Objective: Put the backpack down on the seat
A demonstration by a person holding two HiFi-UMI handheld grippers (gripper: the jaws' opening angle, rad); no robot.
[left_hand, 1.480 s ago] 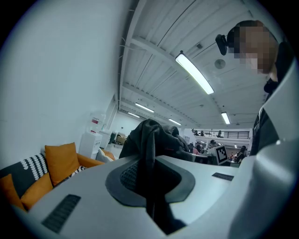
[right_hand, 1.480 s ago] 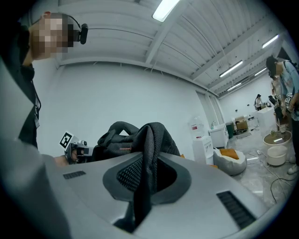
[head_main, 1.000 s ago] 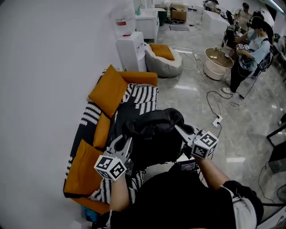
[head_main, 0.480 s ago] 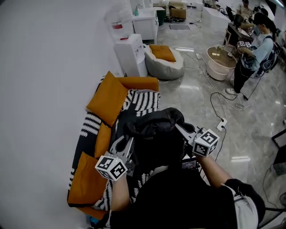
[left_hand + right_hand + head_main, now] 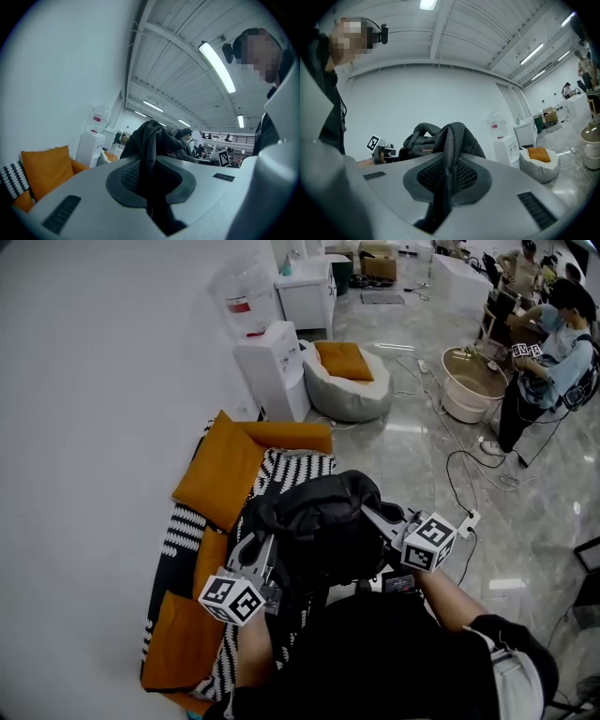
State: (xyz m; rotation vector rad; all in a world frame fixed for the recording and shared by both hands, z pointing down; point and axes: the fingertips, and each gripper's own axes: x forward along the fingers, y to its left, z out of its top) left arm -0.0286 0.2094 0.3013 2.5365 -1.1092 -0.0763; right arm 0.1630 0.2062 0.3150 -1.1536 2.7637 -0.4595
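Note:
A black backpack (image 5: 319, 526) hangs in the air between my two grippers, over the sofa seat (image 5: 281, 470). My left gripper (image 5: 255, 551) is shut on a black mesh strap (image 5: 150, 154) at the pack's left side. My right gripper (image 5: 382, 519) is shut on another mesh strap (image 5: 449, 159) at its right side. In both gripper views the strap runs down between the jaws, and the bulk of the backpack (image 5: 436, 136) rises beyond them. The sofa has a black-and-white patterned cover and orange cushions (image 5: 220, 470).
A white wall runs along the left. A water dispenser (image 5: 267, 367) and a grey beanbag (image 5: 347, 381) stand beyond the sofa's far end. Cables and a power strip (image 5: 469, 518) lie on the glossy floor at right. People stand by a round table (image 5: 478, 381) at far right.
The view has shifted a little; the sofa now sits lower and nearer under the backpack. Both grippers keep the same hold on the straps.

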